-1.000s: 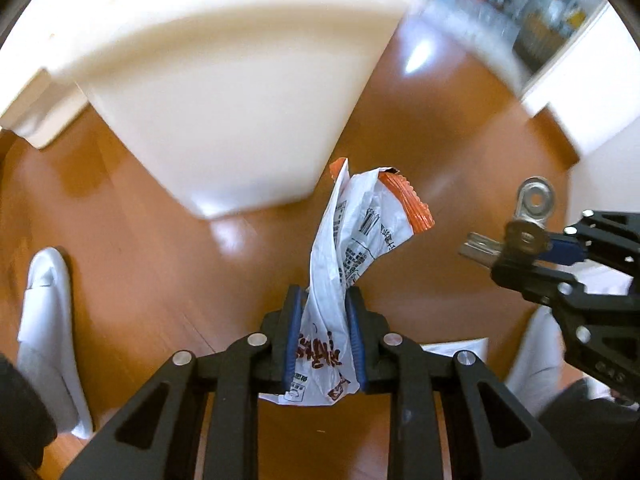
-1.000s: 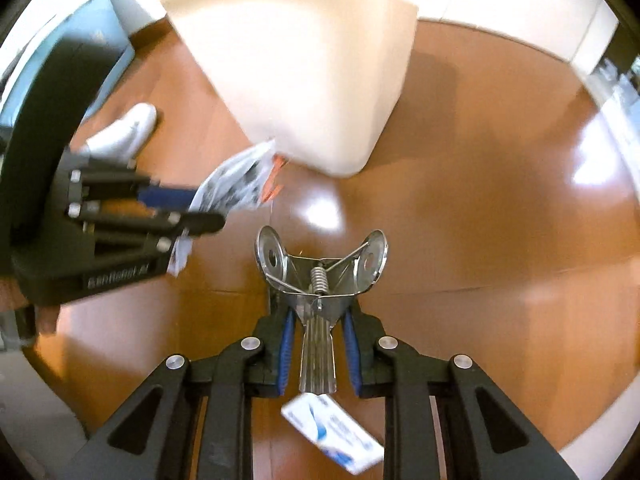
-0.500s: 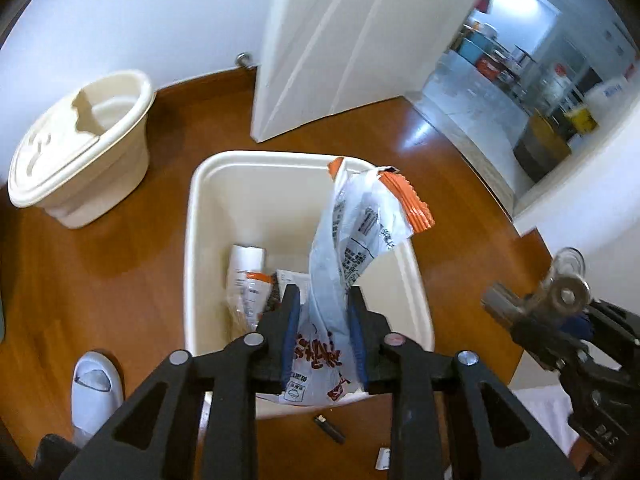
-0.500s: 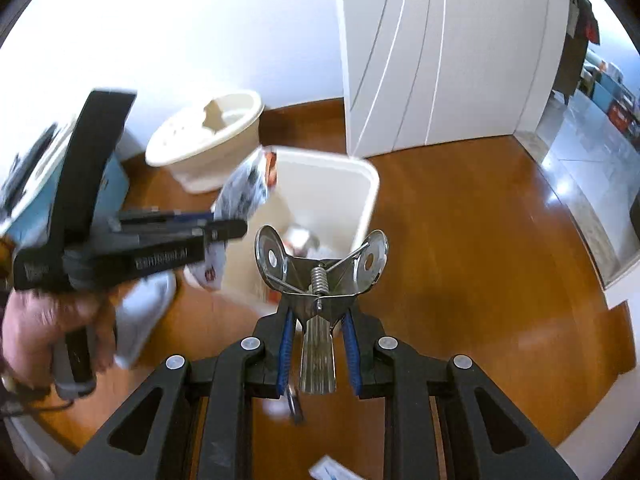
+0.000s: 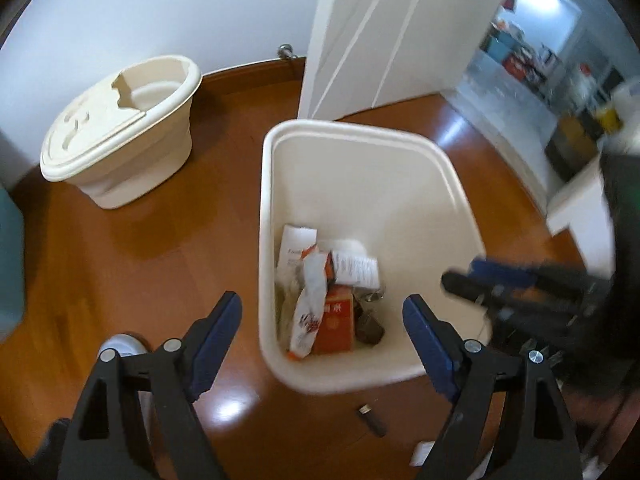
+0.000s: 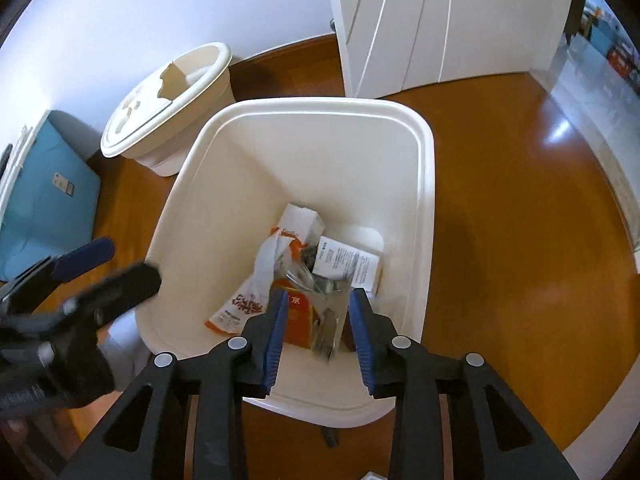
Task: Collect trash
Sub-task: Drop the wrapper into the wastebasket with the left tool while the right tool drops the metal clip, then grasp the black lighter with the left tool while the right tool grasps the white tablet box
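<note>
A cream waste bin stands open on the wooden floor; it also shows in the right wrist view. Inside lie a white-and-orange snack wrapper, an orange carton, white boxes and a metal clip. My left gripper is open and empty above the bin's near edge. My right gripper is open and empty over the bin; it shows blurred in the left wrist view.
The bin's cream lid sits on the floor at the left. A small dark object lies on the floor in front of the bin. A teal box stands at far left. A white door stands behind.
Both grippers have opened. The snack wrapper has dropped from my left gripper and the metal clip from my right gripper, and both now lie in the bin.
</note>
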### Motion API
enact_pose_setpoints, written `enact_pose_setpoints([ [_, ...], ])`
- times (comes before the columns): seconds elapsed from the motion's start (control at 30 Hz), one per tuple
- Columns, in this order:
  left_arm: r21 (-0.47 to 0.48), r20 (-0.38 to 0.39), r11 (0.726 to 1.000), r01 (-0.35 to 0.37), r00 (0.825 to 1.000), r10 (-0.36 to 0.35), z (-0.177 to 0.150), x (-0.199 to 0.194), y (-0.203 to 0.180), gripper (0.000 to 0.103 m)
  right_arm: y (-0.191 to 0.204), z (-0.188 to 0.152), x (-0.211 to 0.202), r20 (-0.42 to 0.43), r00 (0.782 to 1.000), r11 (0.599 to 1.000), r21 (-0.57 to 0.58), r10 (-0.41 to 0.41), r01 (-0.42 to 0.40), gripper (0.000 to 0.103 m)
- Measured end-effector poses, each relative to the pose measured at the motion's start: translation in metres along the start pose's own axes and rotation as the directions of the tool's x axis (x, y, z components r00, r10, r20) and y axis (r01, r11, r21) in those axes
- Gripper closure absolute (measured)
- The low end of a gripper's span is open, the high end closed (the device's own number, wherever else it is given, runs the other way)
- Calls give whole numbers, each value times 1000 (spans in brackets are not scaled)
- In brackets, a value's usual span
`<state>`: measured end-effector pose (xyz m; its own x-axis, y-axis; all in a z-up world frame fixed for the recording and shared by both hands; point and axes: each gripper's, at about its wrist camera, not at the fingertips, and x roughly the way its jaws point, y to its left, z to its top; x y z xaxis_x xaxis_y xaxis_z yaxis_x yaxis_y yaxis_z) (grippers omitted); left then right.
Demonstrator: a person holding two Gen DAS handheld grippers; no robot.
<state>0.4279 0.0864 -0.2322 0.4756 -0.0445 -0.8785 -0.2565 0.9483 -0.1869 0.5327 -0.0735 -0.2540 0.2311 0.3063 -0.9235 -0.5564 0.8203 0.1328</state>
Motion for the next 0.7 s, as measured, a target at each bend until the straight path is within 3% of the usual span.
enact_pose_setpoints([
  [0.07, 6, -12, 1000, -5, 1000, 5, -5, -1, -3, 21, 1, -1, -11, 16, 1000, 1000, -6, -1, 1, 50],
  [0.1, 4, -16, 1000, -4, 1000, 4, -8, -4, -2, 21, -4, -7, -24, 33, 999, 1000, -9, -4, 4, 47],
  [0.27, 55, -22, 998, -4, 1000, 5, -24, -16, -20, 20, -29, -31, -71, 76, 997, 1000, 9, 10, -11, 41],
  [0.37, 85, -24, 996, 1, 1000, 1, -30, -16, -29, 20, -43, -55, -84, 74, 997, 999, -51, -7, 11, 35],
  [0.47, 138, -27, 990, 0, 1000, 4, -40, -13, -45, 20, -60, -99, -86, 22, 998, 983, -174, -53, 56, 33],
  [0.57, 233, -24, 972, -7, 1000, 13, -55, -6, -64, 20, -71, -156, -71, -68, 990, 928, -361, -124, 92, 29],
  [0.63, 336, -28, 942, -10, 999, 20, -76, 5, -79, 20, -76, -202, -48, -144, 975, 873, -481, -168, 79, 26],
  [0.7, 443, -62, 896, -13, 997, 45, -103, 27, -93, 20, -79, -245, -17, -248, 952, 837, -547, -180, 15, 25],
])
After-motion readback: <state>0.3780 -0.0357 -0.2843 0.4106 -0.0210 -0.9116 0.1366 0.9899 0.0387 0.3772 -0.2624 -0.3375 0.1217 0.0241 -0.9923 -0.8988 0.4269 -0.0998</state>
